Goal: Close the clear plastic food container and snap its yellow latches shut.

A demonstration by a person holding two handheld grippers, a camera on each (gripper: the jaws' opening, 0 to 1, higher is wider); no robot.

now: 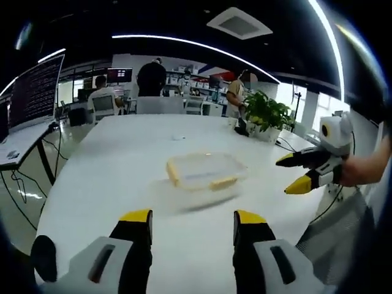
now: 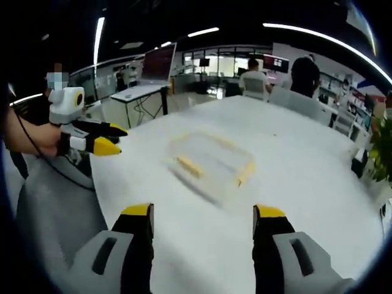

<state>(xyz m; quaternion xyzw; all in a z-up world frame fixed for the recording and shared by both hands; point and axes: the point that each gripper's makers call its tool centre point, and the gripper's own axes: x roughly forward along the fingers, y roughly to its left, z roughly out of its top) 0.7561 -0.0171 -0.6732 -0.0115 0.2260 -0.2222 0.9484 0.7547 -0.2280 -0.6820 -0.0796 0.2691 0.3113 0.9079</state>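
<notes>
A clear plastic food container (image 1: pixel 205 171) with yellow latches lies on the white table (image 1: pixel 122 184), its lid on top. In the left gripper view my left gripper (image 1: pixel 193 219) stands open a short way in front of it, with nothing between its yellow-tipped fingers. The right gripper (image 1: pixel 293 173) comes in from the right, held by a hand, jaws apart, beside the container. In the right gripper view the container (image 2: pixel 211 160) looks blurred, ahead of my open right gripper (image 2: pixel 204 214). The left gripper (image 2: pixel 110 139) shows at the left there.
A potted plant (image 1: pixel 267 116) stands at the table's far right corner. Several people sit and stand at desks beyond the table's far end. A desk with a large monitor (image 1: pixel 33 92) runs along the left. Cables hang by the table's edges.
</notes>
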